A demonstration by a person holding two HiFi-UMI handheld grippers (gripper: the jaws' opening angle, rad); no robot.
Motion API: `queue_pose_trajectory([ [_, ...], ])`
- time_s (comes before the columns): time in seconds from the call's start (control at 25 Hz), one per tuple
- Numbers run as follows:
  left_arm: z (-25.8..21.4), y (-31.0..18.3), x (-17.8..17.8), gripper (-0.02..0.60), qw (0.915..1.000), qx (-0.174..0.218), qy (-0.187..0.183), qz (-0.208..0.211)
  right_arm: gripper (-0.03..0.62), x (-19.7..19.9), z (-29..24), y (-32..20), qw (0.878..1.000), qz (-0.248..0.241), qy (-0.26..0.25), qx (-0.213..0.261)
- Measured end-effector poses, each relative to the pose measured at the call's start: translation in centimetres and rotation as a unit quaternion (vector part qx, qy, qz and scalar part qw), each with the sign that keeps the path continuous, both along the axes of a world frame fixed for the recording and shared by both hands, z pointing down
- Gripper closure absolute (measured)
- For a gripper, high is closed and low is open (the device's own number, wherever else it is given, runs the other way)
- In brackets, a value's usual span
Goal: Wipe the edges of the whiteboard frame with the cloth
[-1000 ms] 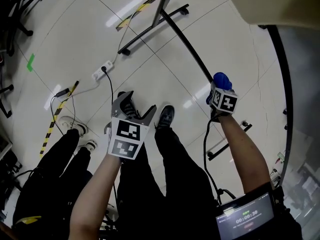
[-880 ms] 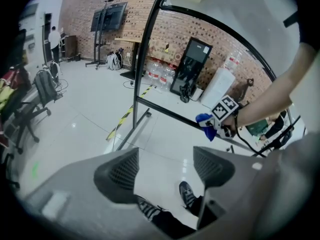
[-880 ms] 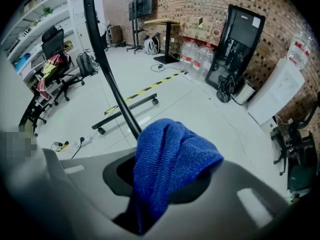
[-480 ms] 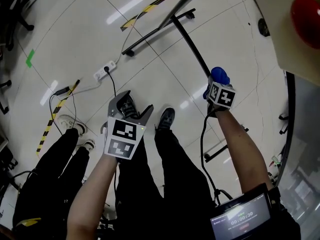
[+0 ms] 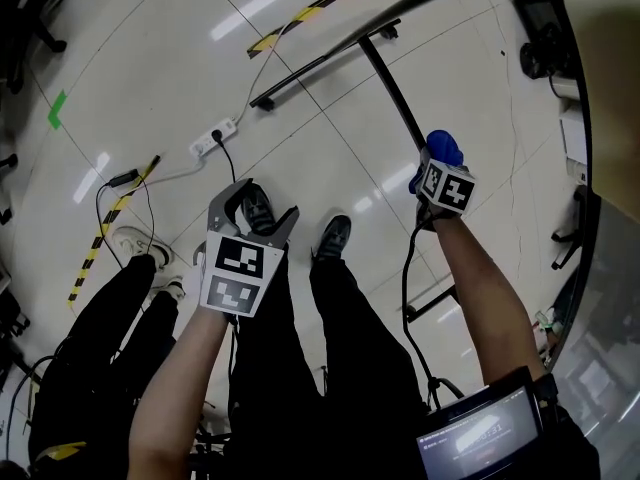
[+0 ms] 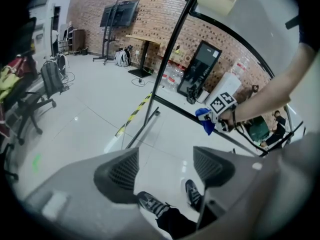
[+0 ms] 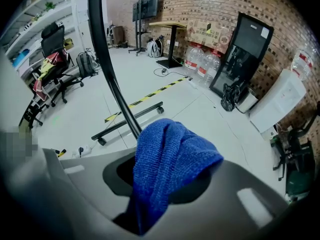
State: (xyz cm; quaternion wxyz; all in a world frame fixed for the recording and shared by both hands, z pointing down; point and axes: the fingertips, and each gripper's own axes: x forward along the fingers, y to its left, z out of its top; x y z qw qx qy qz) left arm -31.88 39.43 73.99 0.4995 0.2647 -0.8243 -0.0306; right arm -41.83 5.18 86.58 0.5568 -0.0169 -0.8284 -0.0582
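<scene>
A blue cloth [image 5: 441, 151] [image 7: 167, 164] [image 6: 204, 121] hung bunched between the jaws of the right gripper [image 5: 436, 164] [image 7: 161, 180], which were clamped on it with folds spilling over the tips. The right gripper pointed steeply down at the end of an outstretched bare forearm. The cloth sat right at a slanting black bar of the whiteboard frame [image 5: 392, 93] [image 7: 106, 66] [image 6: 169, 59]. In the right gripper view the bar ran down and vanished behind the cloth's top edge. Whether the cloth pressed on it could not be told. The frame's black foot [image 5: 320, 63] [image 7: 131, 116] lay on the pale glossy floor [image 5: 150, 58] beyond.

The left gripper [image 5: 258, 208] [image 6: 162, 166] was held well apart from the frame, to the left, over the person's black trousers. Its jaws stood wide apart with nothing in them. Through the gap showed only floor and the person's dark shoes [image 6: 152, 204].

On the floor to the left lay a white power strip [image 5: 212, 138] with a black cord, strips of yellow-and-black tape [image 5: 310, 6], and a green mark [image 5: 57, 110]. Another person's legs [image 5: 100, 348] in black stood at lower left. A lit screen [image 5: 480, 438] sat at lower right. A brick wall [image 6: 150, 14] backed the room.
</scene>
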Motion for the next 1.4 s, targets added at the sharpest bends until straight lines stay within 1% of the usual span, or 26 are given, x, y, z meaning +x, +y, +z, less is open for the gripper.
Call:
queue_pose_trajectory([
  [0.24,0.3,1.3,-0.6,0.238,1.0000,0.004,0.005,0.001,0.482,-1.9,-0.6,1.8,1.000,-0.001,-0.012,0.002],
  [0.48,-0.2,2.3,-1.7,0.238,0.9999,0.010,0.002,0.008,0.482,-3.3,-0.1,2.9,1.000,0.003,-0.006,0.005],
  [0.6,-0.5,3.2,-2.2,0.238,0.9997,0.014,-0.002,0.018,0.480,-4.5,-0.3,4.1,1.000,0.017,-0.011,-0.002],
  [0.72,0.0,4.9,-2.7,0.238,0.9997,0.006,0.000,0.023,0.481,-6.4,-0.4,5.8,0.999,0.021,-0.024,-0.007],
  [0.84,0.7,6.8,-3.1,0.238,1.0000,-0.006,0.007,0.001,0.482,-7.8,-0.4,6.9,0.999,0.012,-0.033,0.001],
  [0.96,0.8,7.9,-3.4,0.238,0.9995,-0.013,0.014,-0.025,0.480,-8.0,-0.1,7.3,0.999,0.015,-0.033,0.011],
  [1.08,0.2,7.4,-3.6,0.238,0.9992,-0.017,0.013,-0.033,0.480,-7.8,0.0,7.3,0.999,0.015,-0.036,0.014],
  [1.24,-1.3,6.6,-4.7,0.238,0.9988,-0.015,-0.003,-0.047,0.480,-8.9,0.1,8.5,0.999,-0.007,-0.044,0.003],
  [1.4,-1.8,6.1,-5.3,0.238,0.9988,-0.010,-0.009,-0.048,0.480,-9.8,0.3,9.6,1.000,-0.006,-0.025,-0.002],
])
